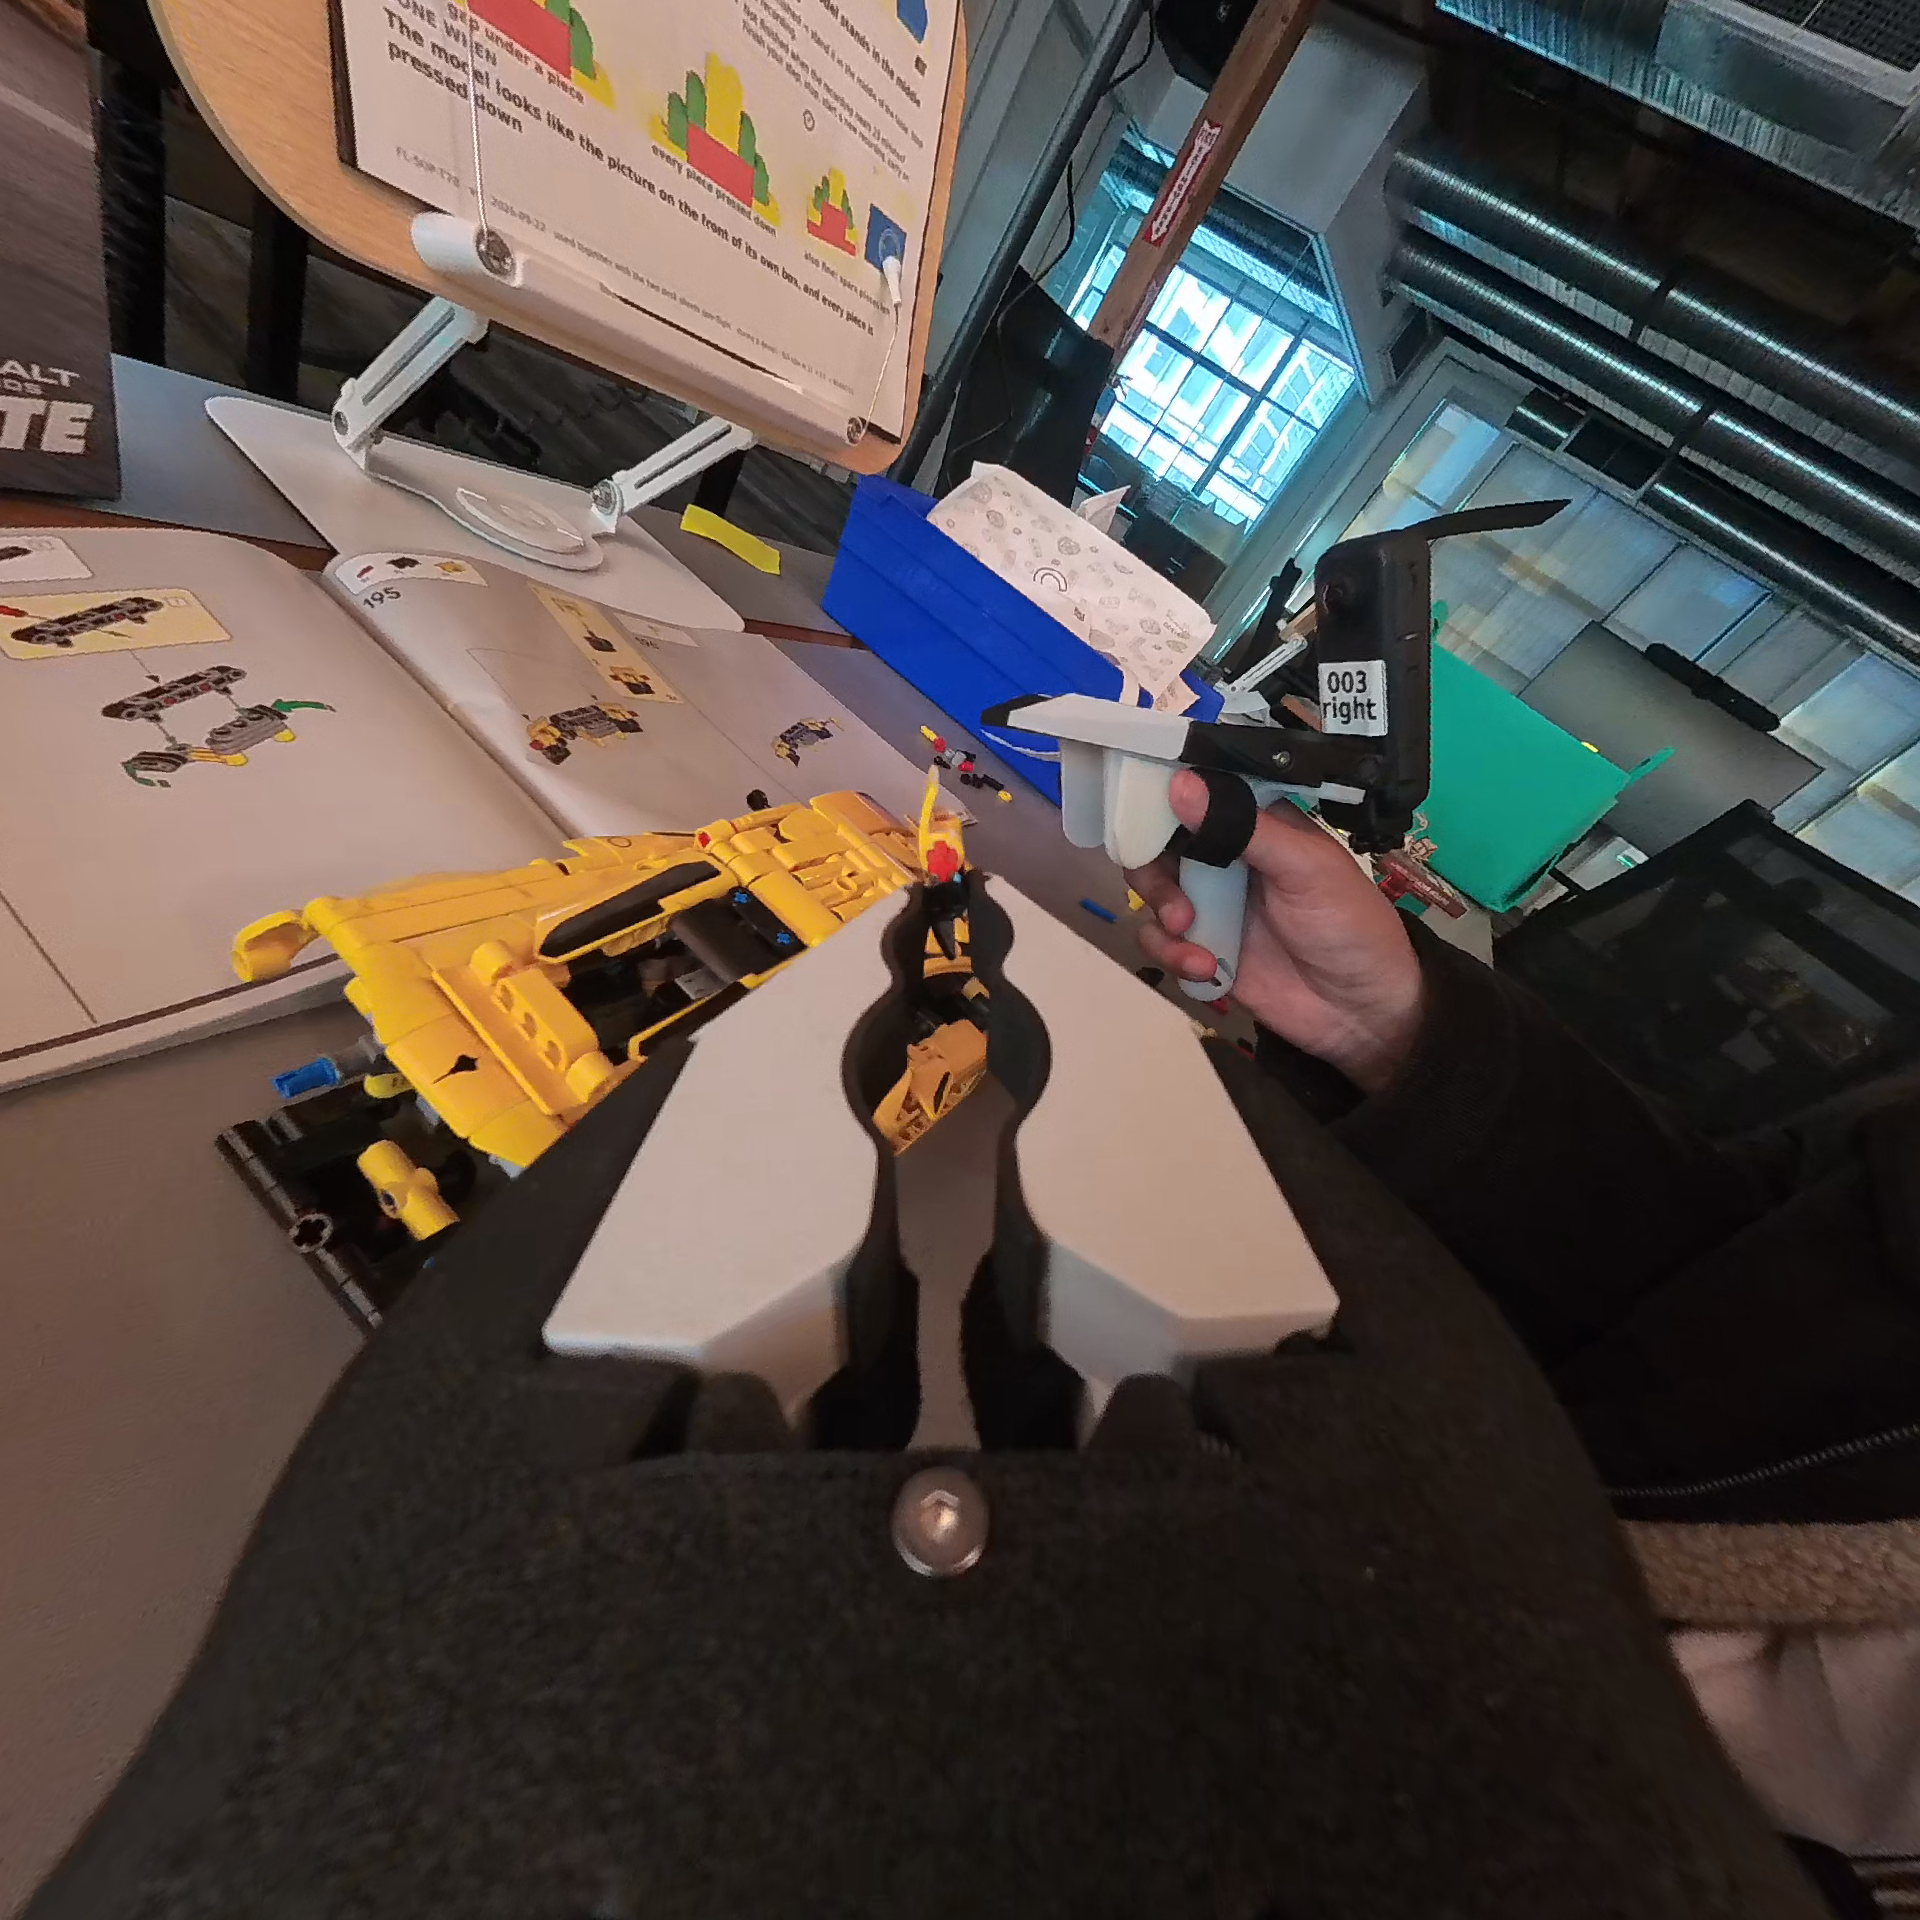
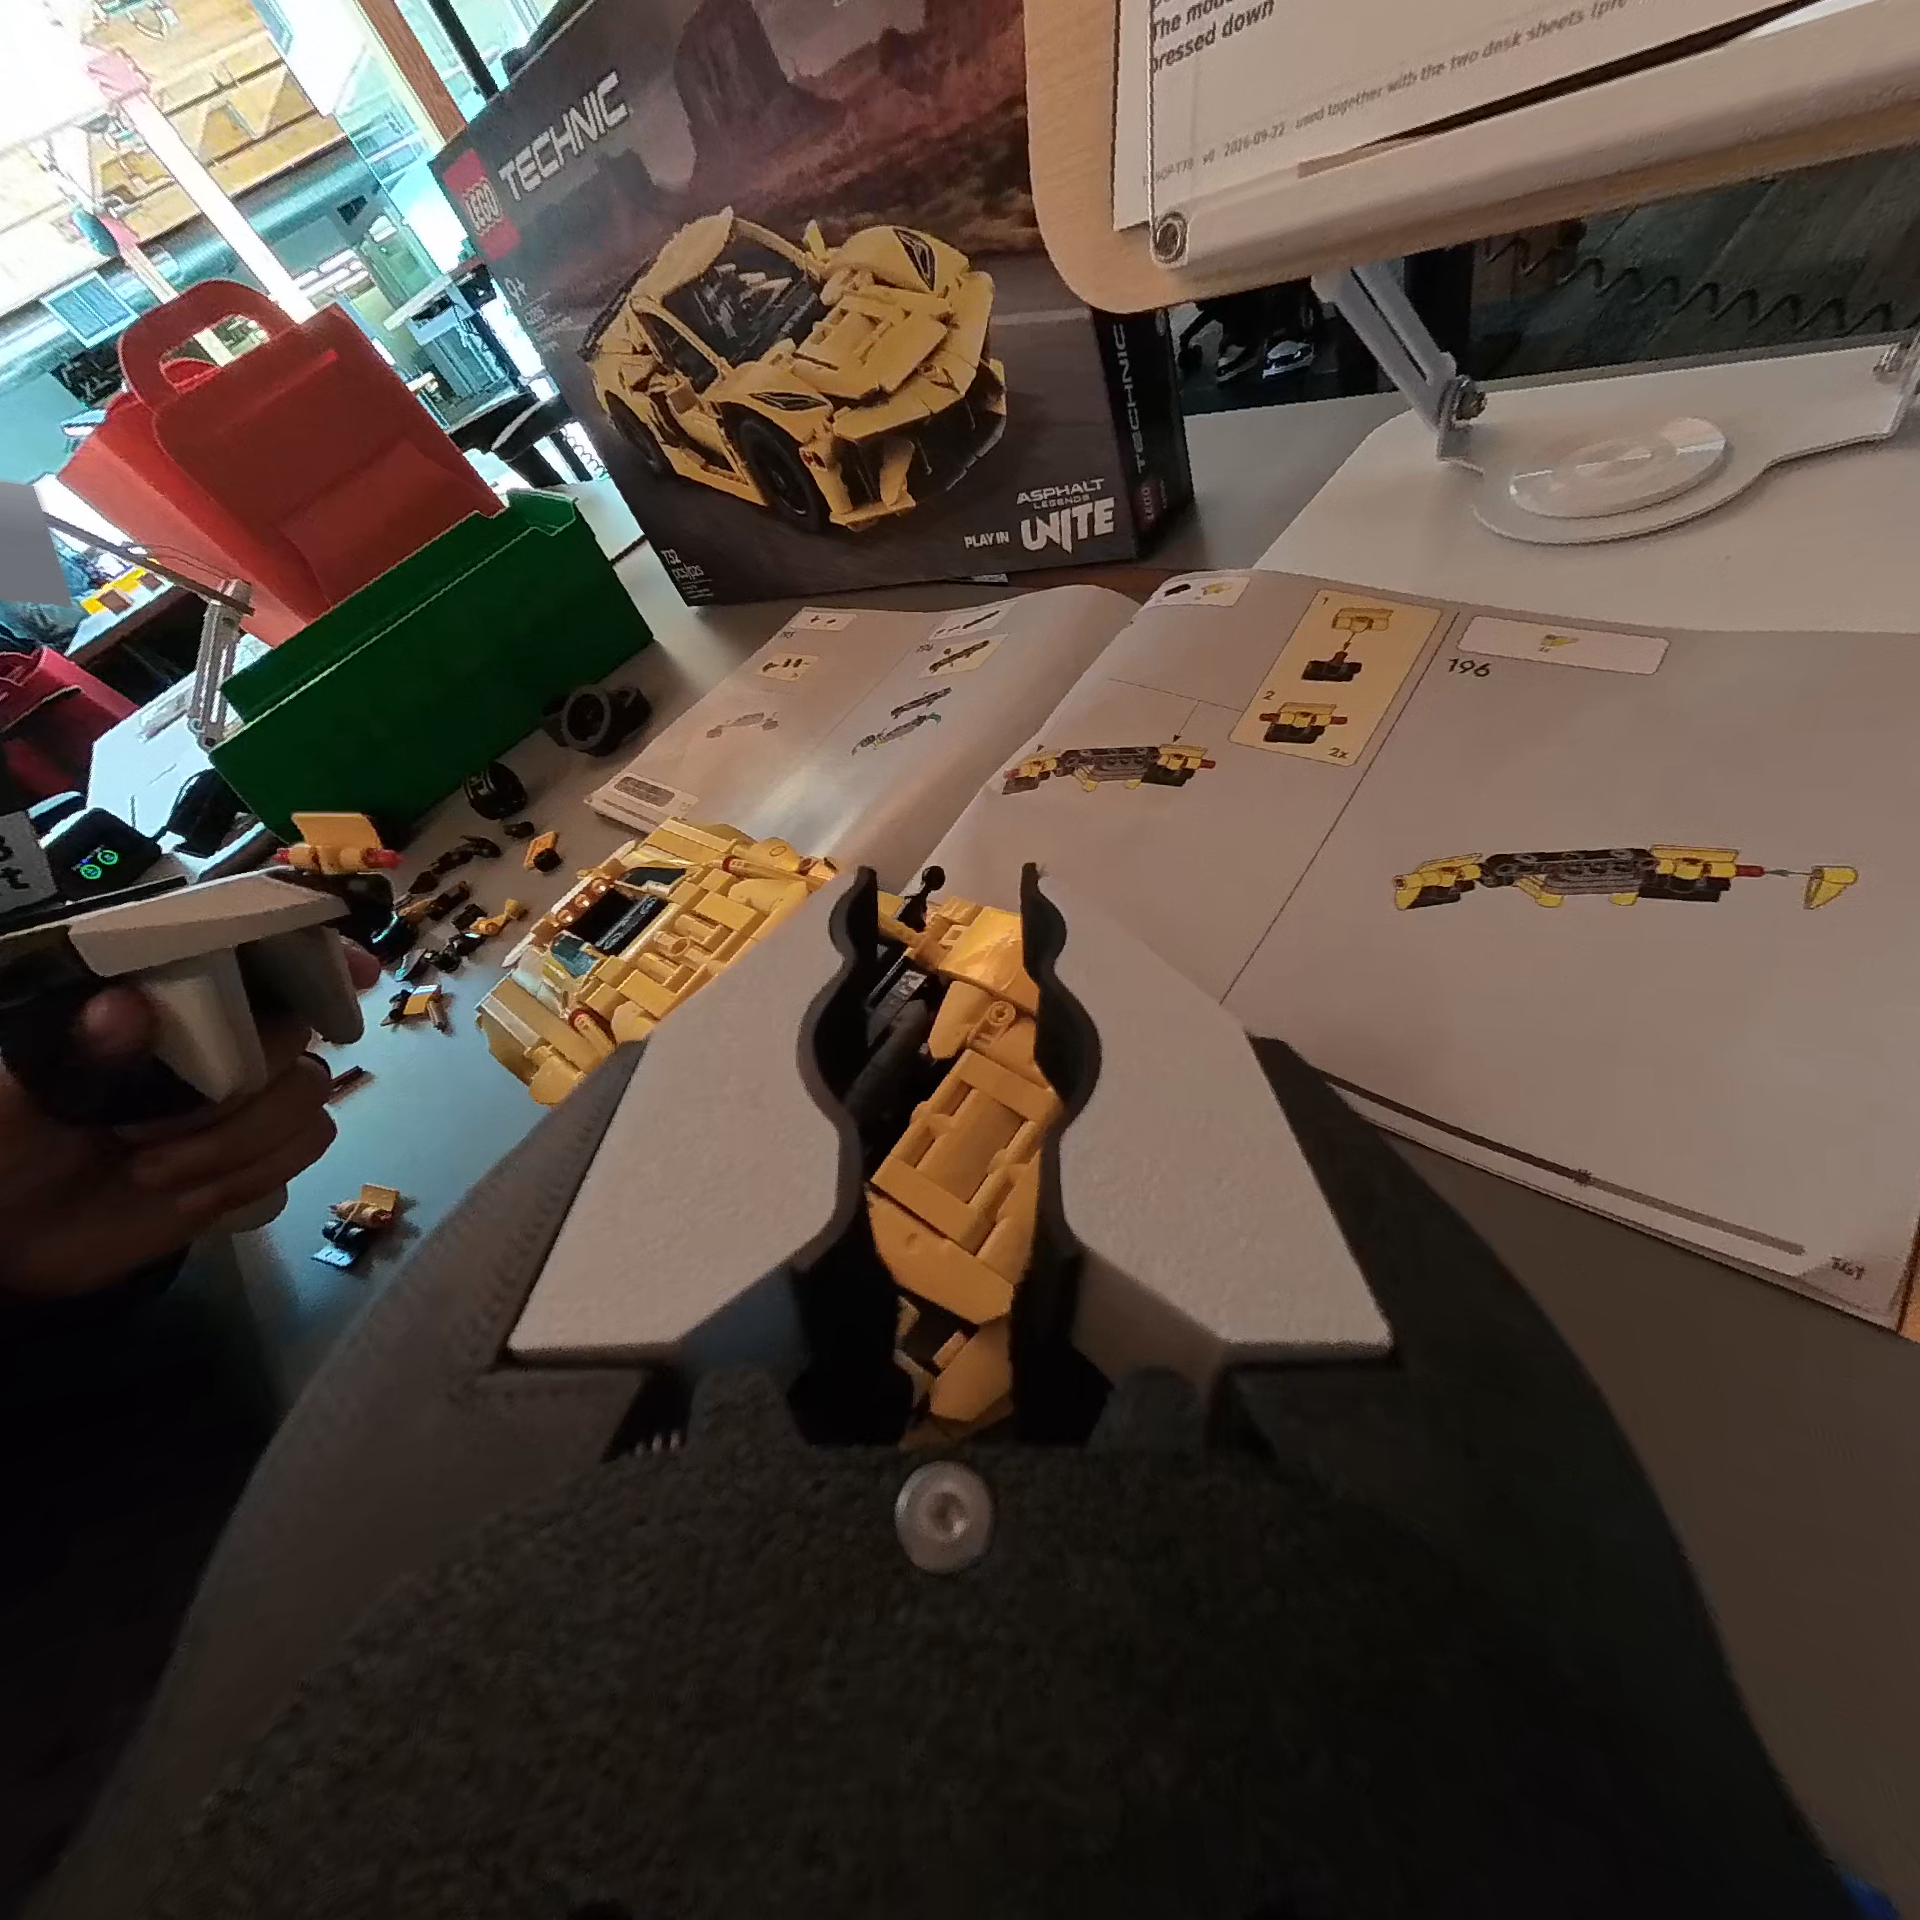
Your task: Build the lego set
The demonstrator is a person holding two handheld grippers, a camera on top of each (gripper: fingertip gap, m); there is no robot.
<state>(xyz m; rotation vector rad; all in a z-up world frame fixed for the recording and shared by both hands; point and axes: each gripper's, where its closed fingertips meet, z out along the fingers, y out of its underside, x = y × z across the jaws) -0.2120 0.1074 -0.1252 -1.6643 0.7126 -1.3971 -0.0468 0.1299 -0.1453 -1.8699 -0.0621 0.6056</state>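
Note:
A partly built yellow lego car (image 1: 582, 966) lies on the grey table, also in the right wrist view (image 2: 665, 935). My left gripper (image 1: 945, 894) is shut on a small black, yellow and red sub-assembly (image 1: 943, 862), held just above the car's far end. The right wrist view shows that gripper at the left with the piece (image 2: 332, 857) at its tip. My right gripper (image 2: 945, 883) is open and empty, hovering over the car. In the left wrist view it (image 1: 997, 717) is held in a hand to the right, above the table.
The open instruction booklet (image 2: 1507, 987) lies behind the car. The set's box (image 2: 831, 364), a green bin (image 2: 436, 675), a red bin (image 2: 281, 457) and a blue bin (image 1: 935, 623) stand around. Loose small pieces (image 2: 447, 935) and tyres (image 2: 597, 717) are scattered. A white document stand (image 2: 1558, 468) stands at the back. The tips of one gripper are about 15 centimeters away from the tips of the other.

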